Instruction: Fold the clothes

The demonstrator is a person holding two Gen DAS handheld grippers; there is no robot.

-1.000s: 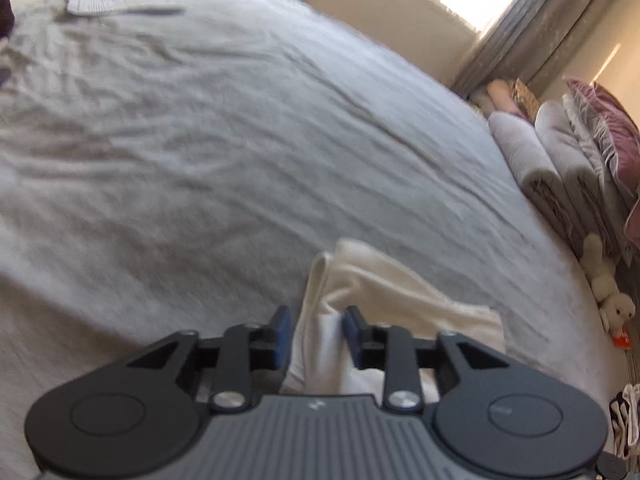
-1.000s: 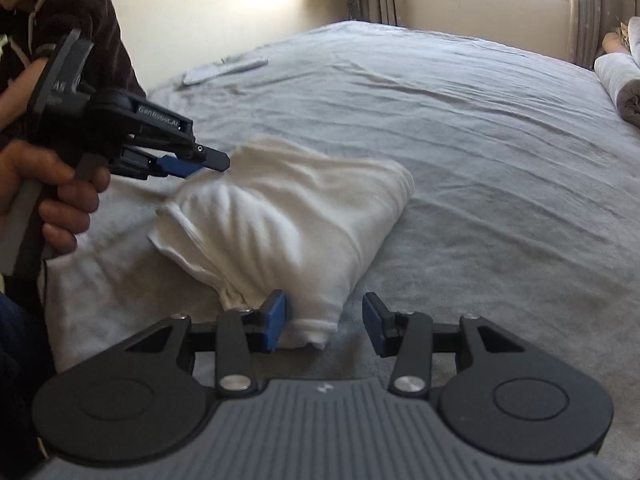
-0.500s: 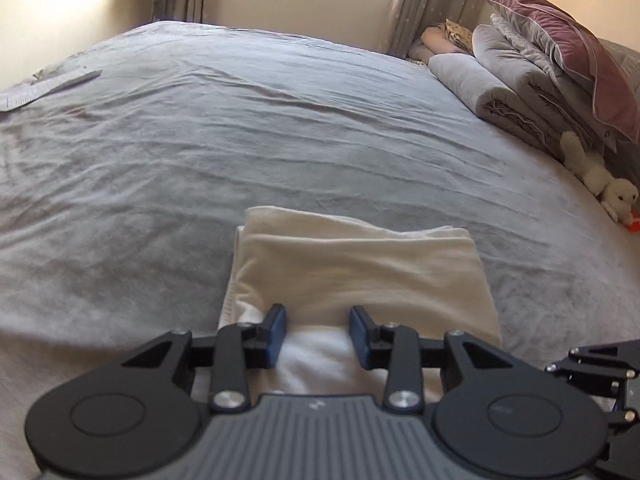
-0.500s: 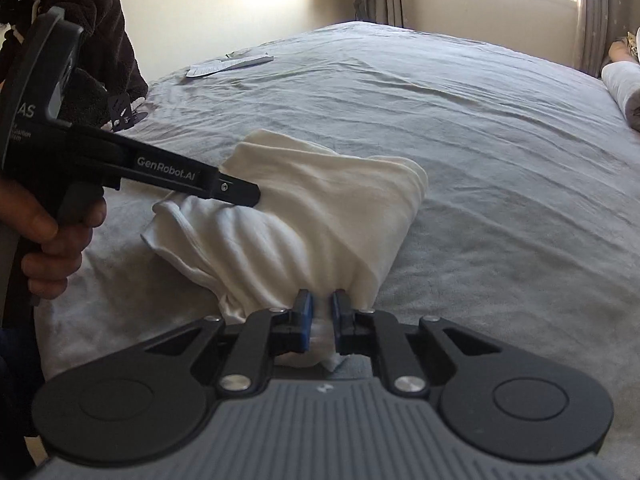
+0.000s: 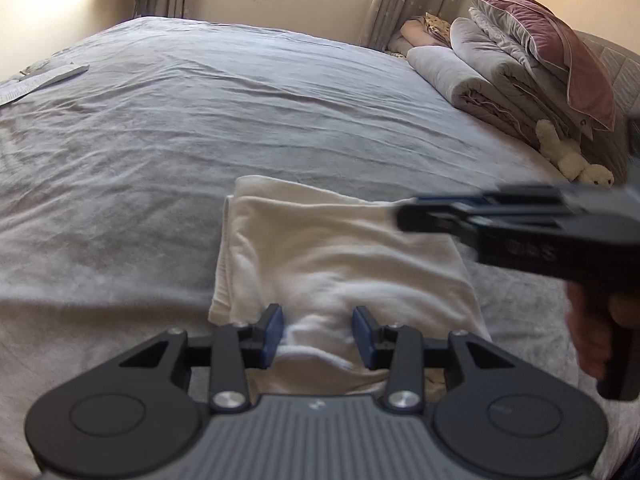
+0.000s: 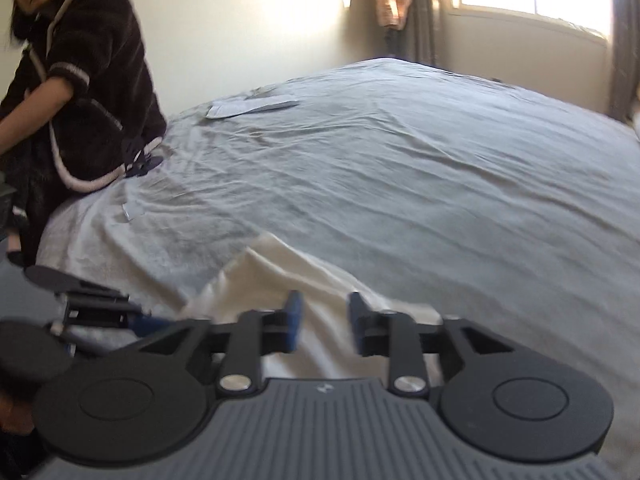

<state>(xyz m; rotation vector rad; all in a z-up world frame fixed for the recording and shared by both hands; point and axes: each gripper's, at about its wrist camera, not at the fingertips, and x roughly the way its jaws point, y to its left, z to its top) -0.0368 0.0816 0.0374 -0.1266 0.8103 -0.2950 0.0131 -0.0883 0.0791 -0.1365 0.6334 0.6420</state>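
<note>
Left wrist view
Left gripper (image 5: pixel 318 330): jaws parted wide, blue pads either side of the near edge of the cloth, gripping nothing.
White garment (image 5: pixel 340 256): folded into a flat rectangle on the grey bed sheet (image 5: pixel 200 120).
Right gripper (image 5: pixel 408 216): blurred, over the garment's right side; spread cannot be told here.
Bedding stack (image 5: pixel 500 76): far right, a plush toy (image 5: pixel 568 156) beside it.

Right wrist view
Right gripper (image 6: pixel 324 322): jaws apart, empty, above the garment (image 6: pixel 288 272).
Left gripper (image 6: pixel 152 324): low left, blurred.

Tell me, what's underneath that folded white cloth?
The white cloth lies on the grey bedspread, which shows all around it. Anything directly beneath it is covered.
</note>
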